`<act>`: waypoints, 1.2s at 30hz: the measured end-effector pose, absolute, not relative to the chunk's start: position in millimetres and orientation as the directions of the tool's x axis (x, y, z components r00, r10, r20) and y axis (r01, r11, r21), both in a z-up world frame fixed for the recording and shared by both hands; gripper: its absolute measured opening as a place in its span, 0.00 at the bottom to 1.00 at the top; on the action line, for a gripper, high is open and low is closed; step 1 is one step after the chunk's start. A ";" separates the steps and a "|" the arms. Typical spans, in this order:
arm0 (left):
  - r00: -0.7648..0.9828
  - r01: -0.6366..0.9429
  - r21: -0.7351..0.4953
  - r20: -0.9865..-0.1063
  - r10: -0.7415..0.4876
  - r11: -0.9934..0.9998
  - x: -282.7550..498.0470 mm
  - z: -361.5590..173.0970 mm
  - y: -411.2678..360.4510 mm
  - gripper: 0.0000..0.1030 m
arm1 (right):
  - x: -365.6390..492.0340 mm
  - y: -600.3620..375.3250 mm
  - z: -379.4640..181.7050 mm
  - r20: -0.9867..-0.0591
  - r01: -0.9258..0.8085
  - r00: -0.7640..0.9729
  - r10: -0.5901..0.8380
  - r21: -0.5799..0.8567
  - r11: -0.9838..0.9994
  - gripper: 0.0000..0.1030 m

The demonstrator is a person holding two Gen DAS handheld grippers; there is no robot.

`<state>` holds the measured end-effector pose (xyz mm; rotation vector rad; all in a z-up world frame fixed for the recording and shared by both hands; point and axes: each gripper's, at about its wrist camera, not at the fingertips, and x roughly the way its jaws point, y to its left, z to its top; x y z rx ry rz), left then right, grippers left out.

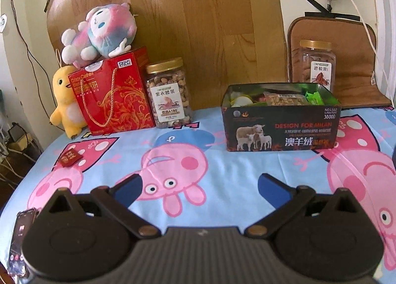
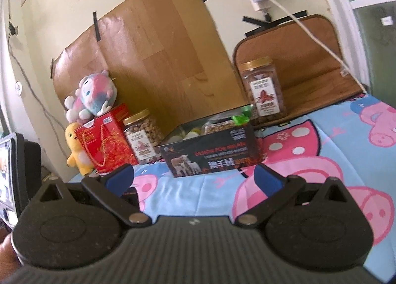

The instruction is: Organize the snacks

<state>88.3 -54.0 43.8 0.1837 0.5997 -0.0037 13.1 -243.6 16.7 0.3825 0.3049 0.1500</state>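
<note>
Ahead and left of the left gripper's (image 1: pixel 199 186) spread, empty fingers lay a small red packet (image 1: pixel 70 157), alone on the cloth.
The snack box (image 1: pixel 281 127) stood ahead-right; the right gripper (image 2: pixel 194 177), equally open and empty, sat farther off.

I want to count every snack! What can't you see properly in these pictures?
- Black box contents: left wrist view, its front wall hides all but the top packets.
- Nut jar on the mat: left wrist view, the box hides its bottom.
- Small red packet: left wrist view, writing too small.
- Jar labels: right wrist view, blurred.
</note>
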 end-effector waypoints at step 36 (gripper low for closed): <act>0.788 0.062 0.176 -0.613 0.060 0.982 86.3 34.6 -58.5 1.00 | 7.3 -240.3 11.5 -0.260 -0.101 0.939 0.224 0.414 0.905 1.00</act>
